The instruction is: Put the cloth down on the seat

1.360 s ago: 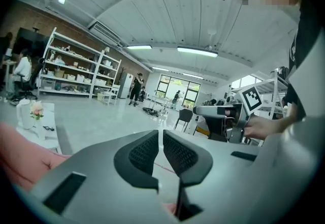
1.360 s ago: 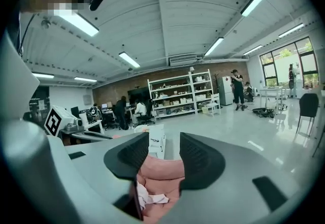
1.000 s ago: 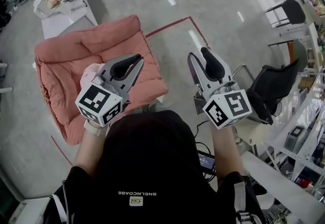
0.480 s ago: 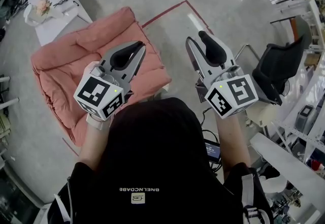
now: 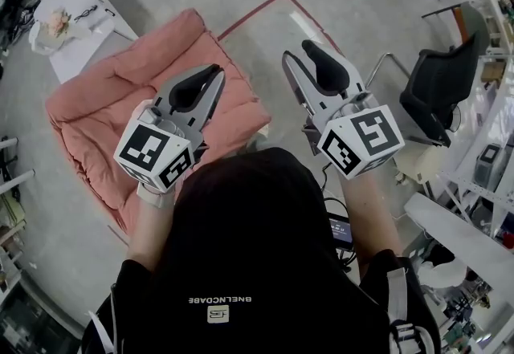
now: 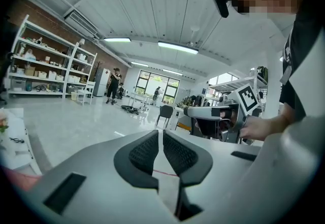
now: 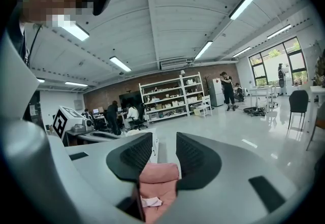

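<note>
My right tool [image 7: 163, 136] has just been closing its jaws. They now stand narrow and grip nothing, with only pink showing below the slot. My left tool [image 6: 161, 134] is closed to a slit, also empty. One pink cloth [image 5: 120, 103] lies spread over the single seat, hiding it edge to edge. I judge the placing done, and only backing away is left. I count two tools and two black chairs [image 5: 438, 91].

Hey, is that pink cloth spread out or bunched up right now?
Spread out: in the head view the pink cloth lies open and mostly flat, its quilted surface facing up.
</note>
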Available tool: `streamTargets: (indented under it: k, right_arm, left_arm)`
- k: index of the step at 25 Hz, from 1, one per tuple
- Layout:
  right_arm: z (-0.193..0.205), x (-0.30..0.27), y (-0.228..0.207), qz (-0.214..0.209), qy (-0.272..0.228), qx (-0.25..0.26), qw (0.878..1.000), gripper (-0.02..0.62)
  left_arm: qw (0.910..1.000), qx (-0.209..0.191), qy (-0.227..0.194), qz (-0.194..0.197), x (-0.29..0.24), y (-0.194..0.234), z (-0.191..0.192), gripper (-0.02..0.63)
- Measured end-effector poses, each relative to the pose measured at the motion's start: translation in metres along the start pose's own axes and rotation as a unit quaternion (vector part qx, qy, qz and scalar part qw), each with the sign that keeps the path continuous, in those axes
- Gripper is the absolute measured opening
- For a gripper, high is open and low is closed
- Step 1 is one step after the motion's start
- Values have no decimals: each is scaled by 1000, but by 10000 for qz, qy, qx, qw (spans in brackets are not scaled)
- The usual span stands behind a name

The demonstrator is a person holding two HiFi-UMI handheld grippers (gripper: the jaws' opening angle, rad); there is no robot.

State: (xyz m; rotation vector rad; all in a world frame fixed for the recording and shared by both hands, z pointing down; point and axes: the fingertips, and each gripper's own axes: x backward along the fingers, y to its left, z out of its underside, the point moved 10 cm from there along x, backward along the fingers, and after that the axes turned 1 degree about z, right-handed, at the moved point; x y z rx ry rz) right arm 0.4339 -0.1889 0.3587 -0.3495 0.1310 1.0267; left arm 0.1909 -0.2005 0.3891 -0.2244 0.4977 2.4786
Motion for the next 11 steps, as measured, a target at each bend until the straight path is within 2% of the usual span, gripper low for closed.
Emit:
streamTargets:
  k: [11]
  right_arm:
    - [9, 10, 4, 121, 56, -53, 9999, 166]
  left_arm:
    - [9999, -51, 54, 86, 0, -7, 8, 18]
